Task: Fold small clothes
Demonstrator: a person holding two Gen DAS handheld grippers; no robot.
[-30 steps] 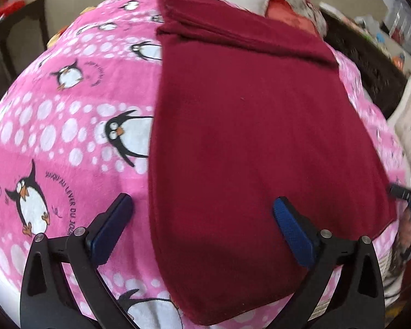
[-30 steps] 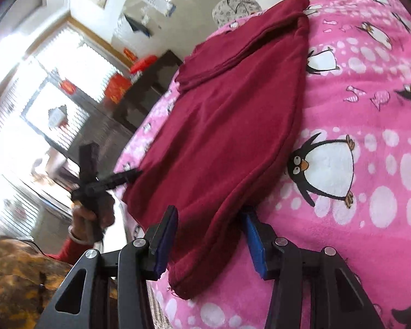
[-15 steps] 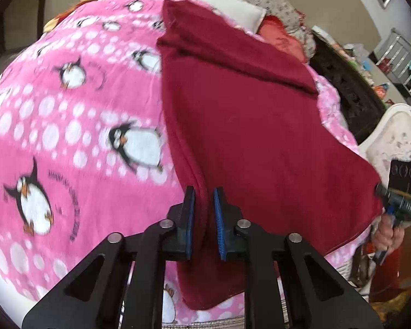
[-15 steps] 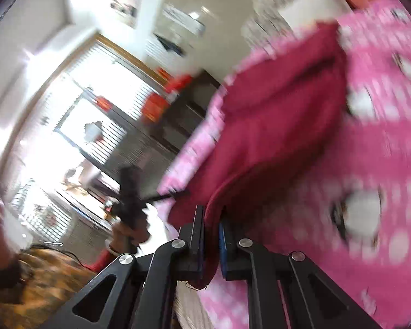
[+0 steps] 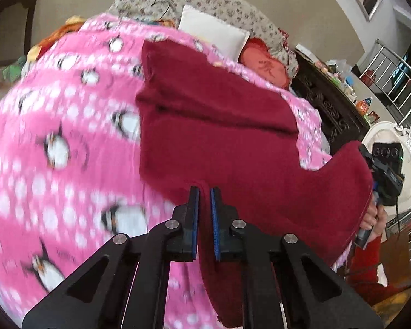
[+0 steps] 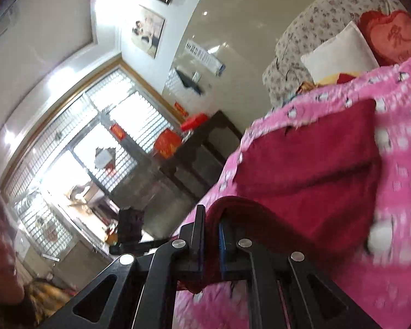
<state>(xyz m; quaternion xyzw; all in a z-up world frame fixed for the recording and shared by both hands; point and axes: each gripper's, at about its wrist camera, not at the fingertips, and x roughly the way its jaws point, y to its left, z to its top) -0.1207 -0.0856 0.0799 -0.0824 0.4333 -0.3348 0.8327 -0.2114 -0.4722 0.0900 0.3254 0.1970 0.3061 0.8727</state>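
The pink penguin blanket [image 5: 54,142] fills the left of my left-wrist view, and on it the dark red garment [image 5: 211,126] runs lengthways from the frame's lower centre toward its upper middle, its far end already doubled over. My left gripper [image 5: 204,200] pinches one near corner; my right gripper [image 6: 211,227] pinches the other, at that frame's lower centre. I judge both corners must travel toward the far fold. Blur smears the blanket, and the cloth's underside is hidden.

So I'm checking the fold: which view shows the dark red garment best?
The left wrist view: the dark red garment spreads across the blanket, its folded far end visible. The right wrist view shows it obliquely and blurred.
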